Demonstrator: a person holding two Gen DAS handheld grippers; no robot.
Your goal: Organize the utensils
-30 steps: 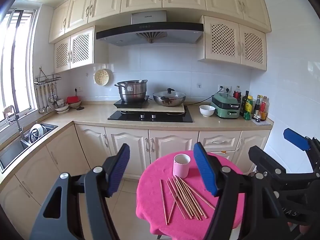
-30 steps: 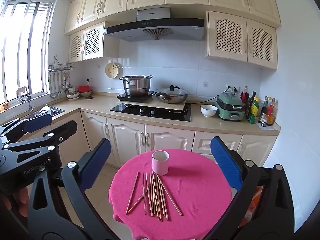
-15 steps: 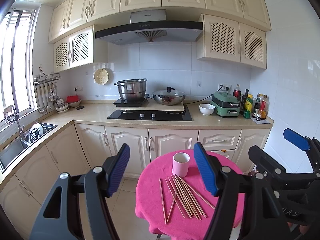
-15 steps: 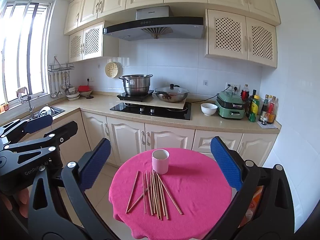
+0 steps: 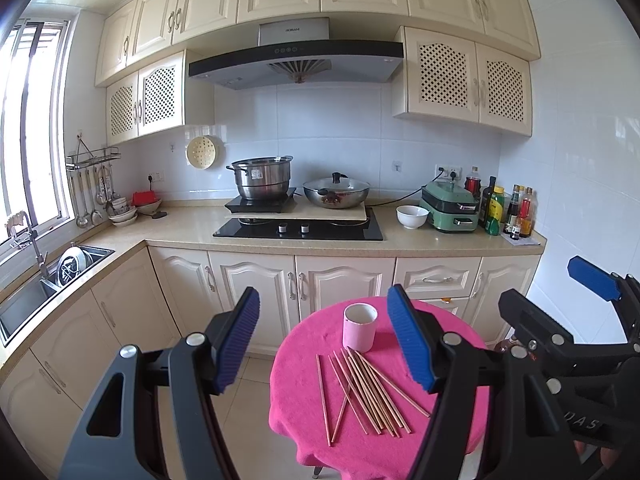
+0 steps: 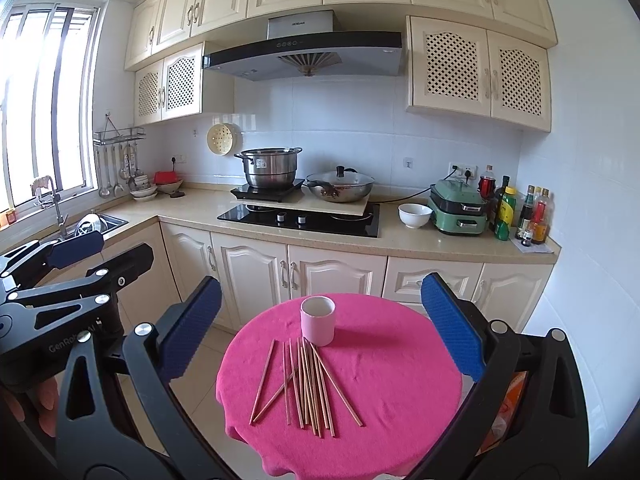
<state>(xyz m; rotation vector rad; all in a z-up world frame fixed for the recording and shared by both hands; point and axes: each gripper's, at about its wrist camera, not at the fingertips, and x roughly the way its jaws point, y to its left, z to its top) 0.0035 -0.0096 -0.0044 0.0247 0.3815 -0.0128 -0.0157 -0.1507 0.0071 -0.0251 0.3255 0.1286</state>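
Observation:
Several wooden chopsticks lie loose and fanned on a small round table with a pink cloth. They show in the right wrist view too. A pink cup stands upright just behind them, also in the right wrist view. My left gripper is open and empty, above and short of the table. My right gripper is open and empty, also short of the table.
Cream kitchen cabinets stand close behind the table. The counter holds a hob with a steel pot and a wok, a white bowl, a green cooker and bottles. A sink is at the left.
Both views have drifted slightly; the table and chopsticks sit almost where they were. Both grippers stay open and empty.

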